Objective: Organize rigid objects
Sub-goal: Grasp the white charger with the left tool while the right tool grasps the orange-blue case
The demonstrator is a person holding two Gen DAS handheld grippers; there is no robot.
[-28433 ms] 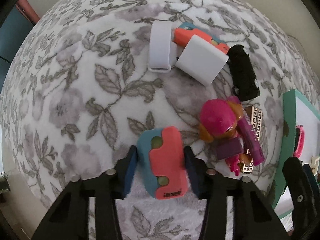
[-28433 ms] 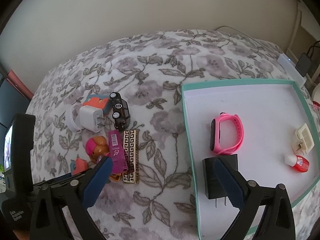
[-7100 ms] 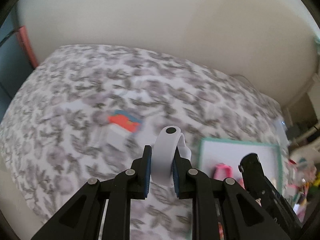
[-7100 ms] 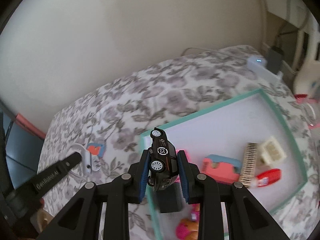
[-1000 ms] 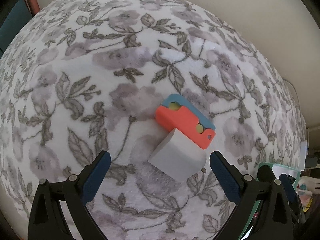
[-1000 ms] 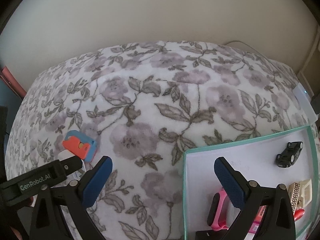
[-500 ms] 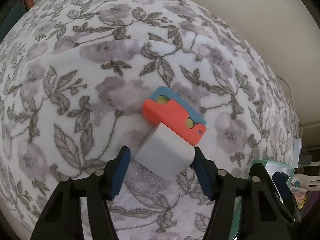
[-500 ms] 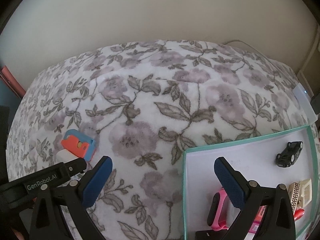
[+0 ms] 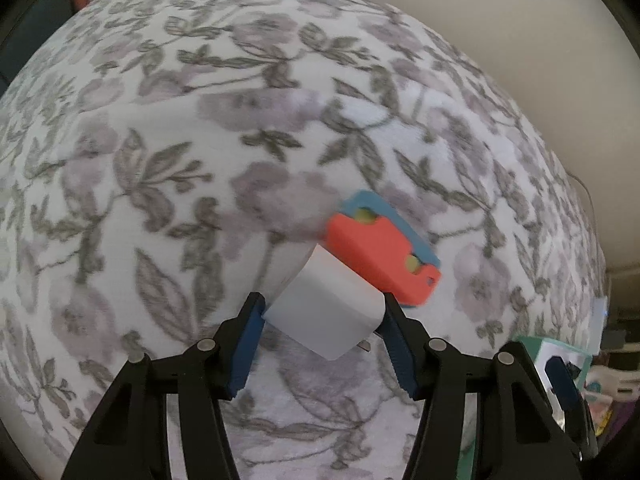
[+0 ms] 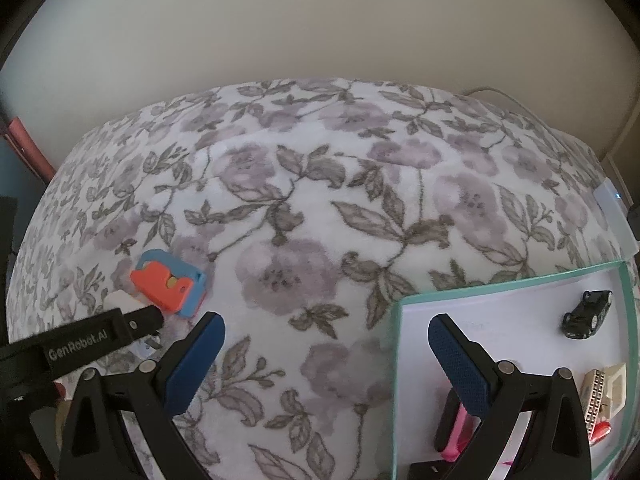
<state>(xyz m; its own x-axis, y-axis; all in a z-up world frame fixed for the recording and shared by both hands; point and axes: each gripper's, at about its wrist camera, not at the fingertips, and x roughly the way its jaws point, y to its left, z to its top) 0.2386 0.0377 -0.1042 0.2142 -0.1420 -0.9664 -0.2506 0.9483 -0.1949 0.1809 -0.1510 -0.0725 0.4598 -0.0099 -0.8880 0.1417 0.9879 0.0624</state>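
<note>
White charger (image 9: pixel 326 312) clamped in left gripper (image 9: pixel 322 322) (jaws just closed), right gripper (image 10: pixel 326 344) spread w/ nothing between.

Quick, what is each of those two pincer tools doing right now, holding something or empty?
Left tool: its jaws have just closed onto the white charger block, pads against its sides.
Right tool: open, nothing between its jaws.

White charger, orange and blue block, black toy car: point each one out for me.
white charger (image 9: pixel 328 312), left wrist view, its broad top face between the pads.
orange and blue block (image 9: pixel 380 258), left wrist view, orange top face.
black toy car (image 10: pixel 587 314), right wrist view, roof.
</note>
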